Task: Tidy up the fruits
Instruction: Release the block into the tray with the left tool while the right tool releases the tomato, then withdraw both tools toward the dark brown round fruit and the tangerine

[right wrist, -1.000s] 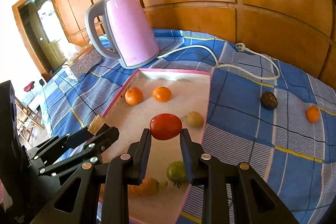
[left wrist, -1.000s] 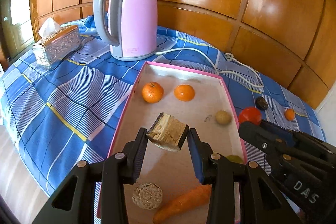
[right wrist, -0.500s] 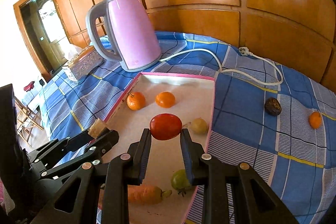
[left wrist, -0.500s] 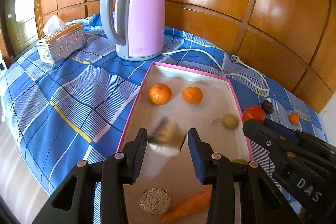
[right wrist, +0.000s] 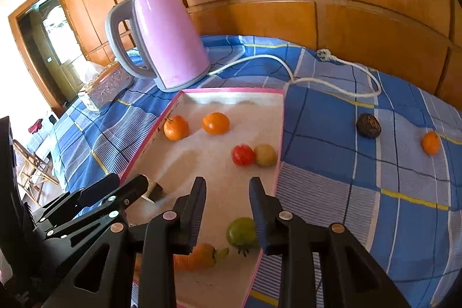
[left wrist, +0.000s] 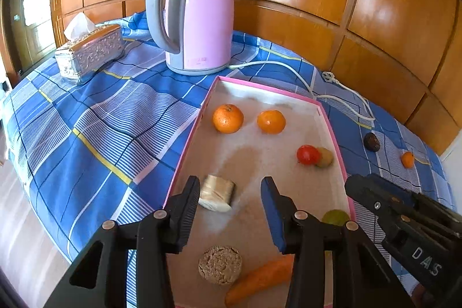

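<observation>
A pink-rimmed tray [left wrist: 187, 152] [right wrist: 278, 160] lies on the blue checked cloth. In it are two oranges [left wrist: 228, 118] [right wrist: 215, 123], a red tomato [left wrist: 308, 154] [right wrist: 243, 154] beside a yellowish fruit [right wrist: 265, 154], a beige block [left wrist: 217, 192], a round biscuit [left wrist: 220, 264], a carrot [left wrist: 260, 279] and a green tomato [right wrist: 241, 232]. My left gripper [left wrist: 231, 195] is open and empty, just above the beige block. My right gripper [right wrist: 228, 198] is open and empty above the tray. A dark fruit [right wrist: 368, 125] and a small orange [right wrist: 430, 143] lie on the cloth to the right.
A pink kettle [left wrist: 196, 13] stands behind the tray, its white cord [right wrist: 332, 80] trailing right. A silver tissue box [left wrist: 89, 54] sits at the far left. A wooden panelled wall runs behind. The cloth's edge drops to the floor at left.
Both grippers have opened. The beige block dropped from the left gripper into the tray. The red tomato left the right gripper and now lies beside the yellowish fruit.
</observation>
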`<state>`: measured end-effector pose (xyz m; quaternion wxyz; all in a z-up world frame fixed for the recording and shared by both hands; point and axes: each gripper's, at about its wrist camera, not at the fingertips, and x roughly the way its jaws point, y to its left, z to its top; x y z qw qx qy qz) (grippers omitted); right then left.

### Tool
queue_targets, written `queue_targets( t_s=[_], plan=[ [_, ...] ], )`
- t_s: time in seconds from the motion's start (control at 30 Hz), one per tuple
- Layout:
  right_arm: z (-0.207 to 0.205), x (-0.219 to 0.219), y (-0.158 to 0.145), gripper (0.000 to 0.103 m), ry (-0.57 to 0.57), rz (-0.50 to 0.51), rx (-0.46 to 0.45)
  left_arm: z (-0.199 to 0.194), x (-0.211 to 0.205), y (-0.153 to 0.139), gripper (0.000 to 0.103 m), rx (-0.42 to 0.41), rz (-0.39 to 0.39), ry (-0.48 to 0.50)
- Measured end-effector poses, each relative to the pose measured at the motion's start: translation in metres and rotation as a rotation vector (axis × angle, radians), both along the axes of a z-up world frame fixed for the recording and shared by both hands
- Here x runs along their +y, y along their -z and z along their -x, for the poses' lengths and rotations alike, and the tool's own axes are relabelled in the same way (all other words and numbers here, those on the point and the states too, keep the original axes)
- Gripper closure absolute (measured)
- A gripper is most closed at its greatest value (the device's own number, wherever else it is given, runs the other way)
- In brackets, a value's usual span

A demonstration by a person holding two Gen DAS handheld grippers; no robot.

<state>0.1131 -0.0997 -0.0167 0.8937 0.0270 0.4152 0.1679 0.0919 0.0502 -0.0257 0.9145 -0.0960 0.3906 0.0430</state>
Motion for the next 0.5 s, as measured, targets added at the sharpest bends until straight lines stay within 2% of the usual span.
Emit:
queue_targets(
  t_s=[0.2,0.5],
  plan=[
    [0.006,-0.006,0.004,0.071,0.023,0.0,0.016,0.004,-0.005,-0.002,0.058,-0.005,-0.001,0.012],
    [0.017,-0.012,-0.002,0.067,0.047,0.014,-0.015,0.01,-0.015,-0.006,0.058,-0.012,-0.004,0.039]
  ],
)
